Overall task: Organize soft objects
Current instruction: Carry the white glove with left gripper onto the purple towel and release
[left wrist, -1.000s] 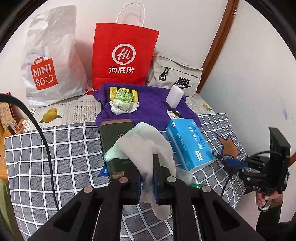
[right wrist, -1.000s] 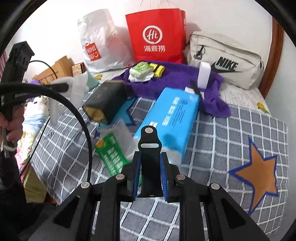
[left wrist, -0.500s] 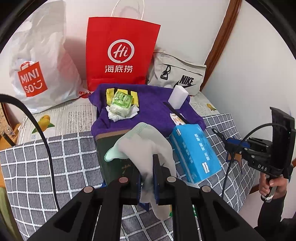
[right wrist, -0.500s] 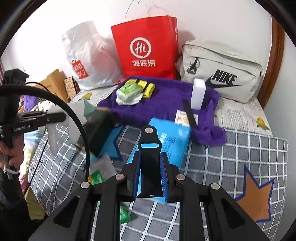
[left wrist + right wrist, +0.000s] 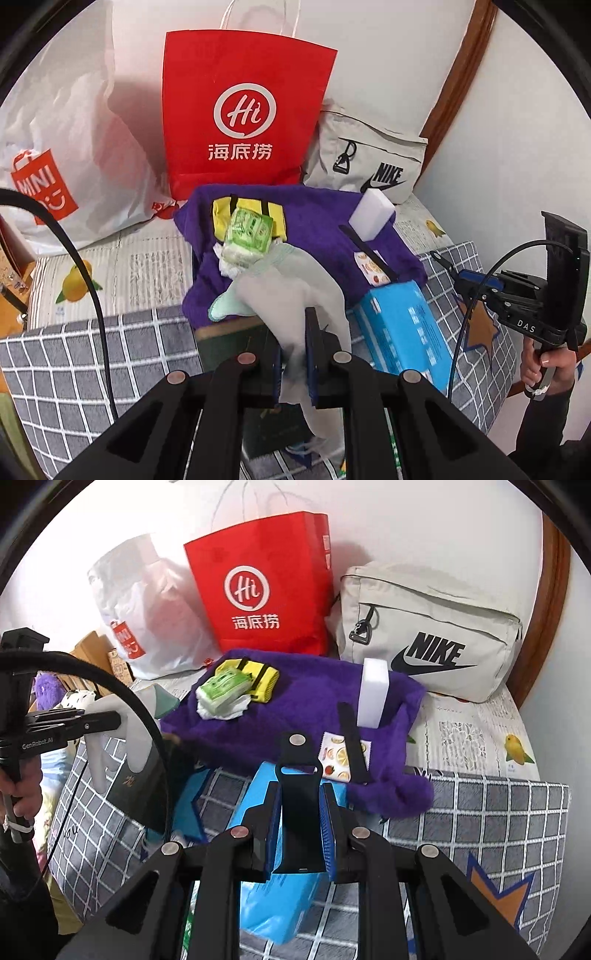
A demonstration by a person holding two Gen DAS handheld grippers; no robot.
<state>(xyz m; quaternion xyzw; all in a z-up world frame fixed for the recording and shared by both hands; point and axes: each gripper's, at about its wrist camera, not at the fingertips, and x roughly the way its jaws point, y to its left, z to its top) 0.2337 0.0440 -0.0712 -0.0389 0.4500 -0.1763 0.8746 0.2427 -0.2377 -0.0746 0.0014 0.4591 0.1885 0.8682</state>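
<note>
Left gripper (image 5: 295,354): clamps white glove (image 5: 291,295); limp cuff could snag tissue pack (image 5: 249,236).
Right gripper (image 5: 301,827): jaws look closed, seemingly empty.

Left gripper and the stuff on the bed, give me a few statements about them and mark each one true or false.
1. The left gripper is shut on a pale glove. True.
2. The right gripper holds the blue tissue pack. False: nothing is between its fingers, and the pack lies on the checked blanket.
3. The white sponge block rests on the purple towel. True.
4. The red paper bag lies flat on the bed. False: it stands upright against the wall.
5. The green tissue packet sits on the purple towel. True.
</note>
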